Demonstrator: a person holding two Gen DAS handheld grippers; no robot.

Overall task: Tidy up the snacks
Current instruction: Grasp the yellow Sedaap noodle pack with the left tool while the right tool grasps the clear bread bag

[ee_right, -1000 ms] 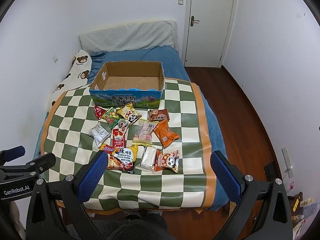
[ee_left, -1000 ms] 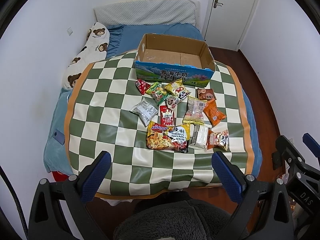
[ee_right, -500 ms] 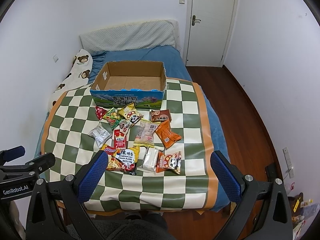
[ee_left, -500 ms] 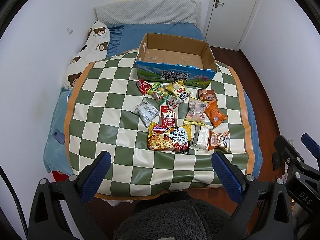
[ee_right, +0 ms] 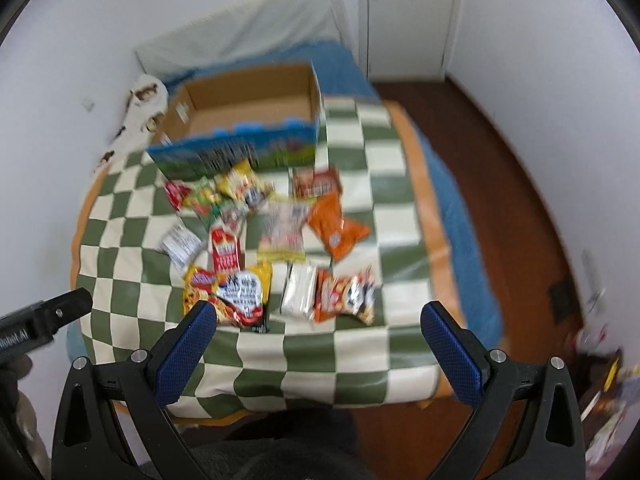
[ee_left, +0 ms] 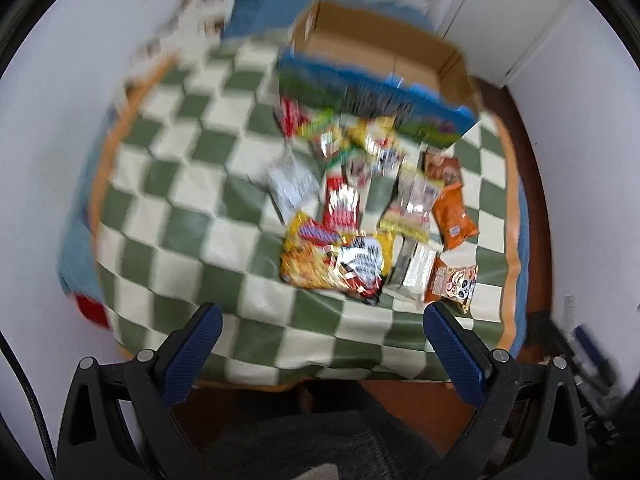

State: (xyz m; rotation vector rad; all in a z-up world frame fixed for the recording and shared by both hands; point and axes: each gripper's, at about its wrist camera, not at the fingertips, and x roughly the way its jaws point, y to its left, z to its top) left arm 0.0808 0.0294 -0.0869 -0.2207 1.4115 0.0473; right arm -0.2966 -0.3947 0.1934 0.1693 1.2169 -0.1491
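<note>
Several snack packets lie in a cluster on a green-and-cream checkered cloth [ee_left: 180, 208] [ee_right: 352, 344]. Nearest are a yellow noodle pack [ee_left: 336, 264] [ee_right: 232, 292], a white packet [ee_left: 412, 272] [ee_right: 298, 292] and an orange panda packet [ee_left: 452, 282] [ee_right: 346, 292]. An open cardboard box [ee_left: 380, 52] [ee_right: 248, 100] with a blue printed front stands empty behind them. My left gripper [ee_left: 320, 354] is open, near the cloth's front edge. My right gripper [ee_right: 318, 354] is open too, its left fingertip over the noodle pack's corner. Both views are motion-blurred.
The cloth covers a blue bed with a bear-print pillow [ee_right: 140, 116] along the left wall. A white door [ee_right: 408, 16] and brown wood floor [ee_right: 512, 184] are on the right. The other gripper's black body [ee_right: 40, 320] shows at the left edge of the right wrist view.
Both grippers have moved forward toward the snacks, which now look larger and closer. Both views have become blurred. Both grippers stay open and hold nothing.
</note>
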